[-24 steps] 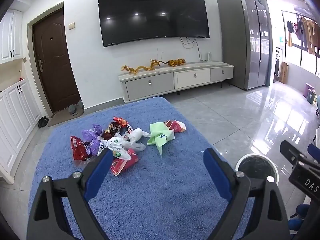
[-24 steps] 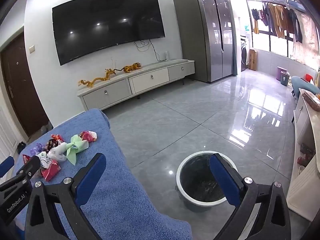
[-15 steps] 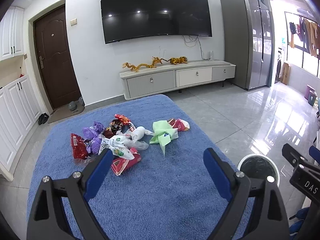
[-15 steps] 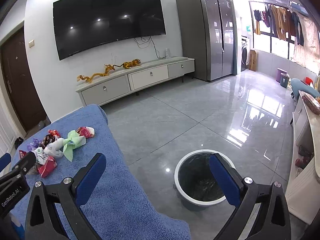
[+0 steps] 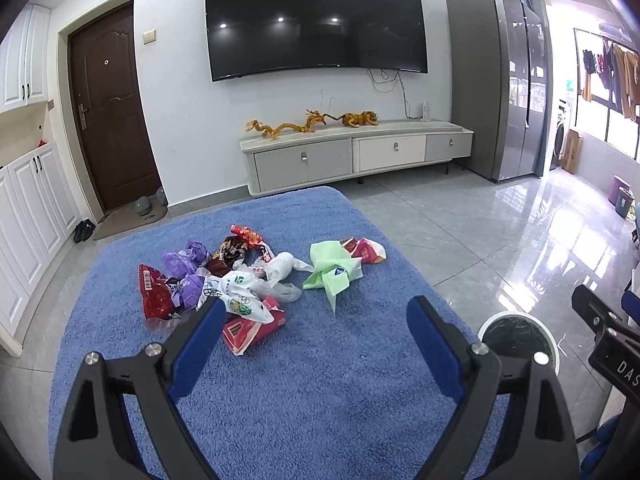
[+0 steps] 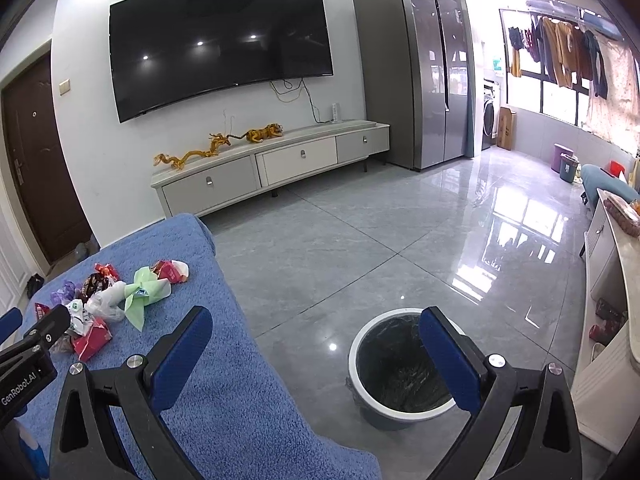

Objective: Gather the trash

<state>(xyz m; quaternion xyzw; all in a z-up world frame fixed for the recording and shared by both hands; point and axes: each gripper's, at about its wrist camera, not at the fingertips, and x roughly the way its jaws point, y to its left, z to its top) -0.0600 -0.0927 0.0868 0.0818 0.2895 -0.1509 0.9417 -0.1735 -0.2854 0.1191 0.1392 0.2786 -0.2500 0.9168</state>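
A pile of trash lies on a blue towel-covered table: red wrappers, purple wrappers, a white plastic bag, a green paper and a red-and-white wrapper. The pile also shows in the right wrist view. My left gripper is open and empty, held above the table short of the pile. My right gripper is open and empty, over the table's right edge near the bin, a round white-rimmed bin with a black liner on the floor.
The bin stands on the grey tiled floor right of the table. A TV cabinet and wall TV are at the back, a fridge at back right. A white counter is at far right.
Both views have tilted up a little and pulled back slightly; the pile and the bin sit lower in the frames. Both grippers stay open and empty.
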